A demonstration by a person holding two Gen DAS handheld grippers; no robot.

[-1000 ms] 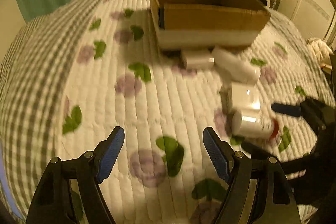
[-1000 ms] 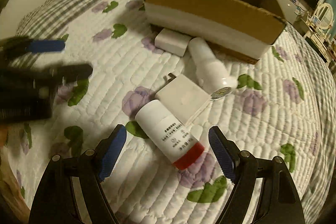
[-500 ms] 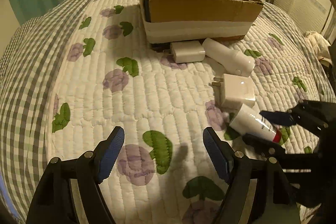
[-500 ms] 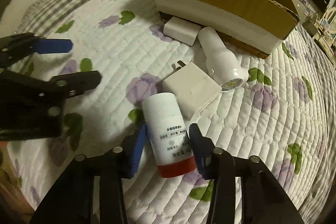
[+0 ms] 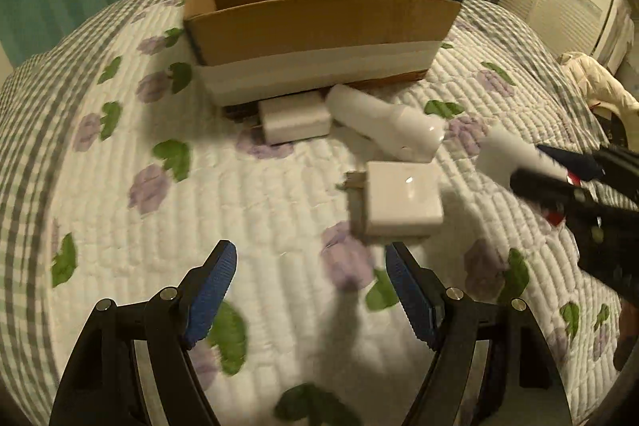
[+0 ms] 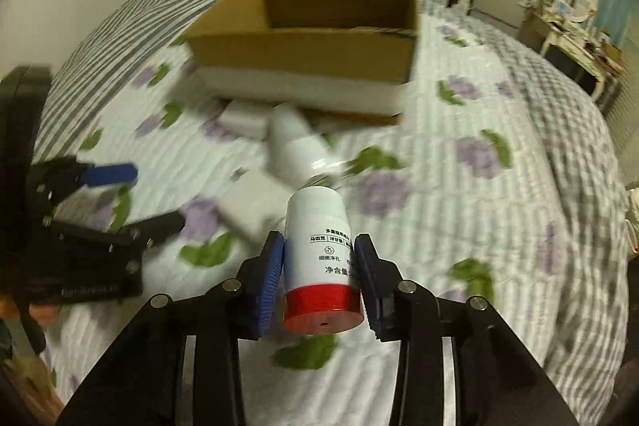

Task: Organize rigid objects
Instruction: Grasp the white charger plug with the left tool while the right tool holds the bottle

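Blue pads of the right gripper [image 6: 319,276] clamp one red-capped white bottle [image 6: 319,262], lifted above the bed [image 6: 499,226]. Left gripper [image 5: 309,300] hangs spread wide, holding nothing. Two white chargers [image 5: 399,198] [image 5: 293,118] and one white cylinder [image 5: 383,120] lie before one cardboard box [image 5: 319,26].

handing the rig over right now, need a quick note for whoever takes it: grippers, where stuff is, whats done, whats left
Right gripper: shut on the white bottle with red cap, held above the quilt, red cap toward the camera.
Left gripper: open, holding nothing, low over the quilt short of the square charger.
Cardboard box: at the far side; no items visible inside, though its floor is partly hidden.
On the quilt in front of the box: the square charger, a small white adapter by the box wall, and a white cylinder device.
Done: bottle picked up.
Left: likely bottle into the box, then the other three.
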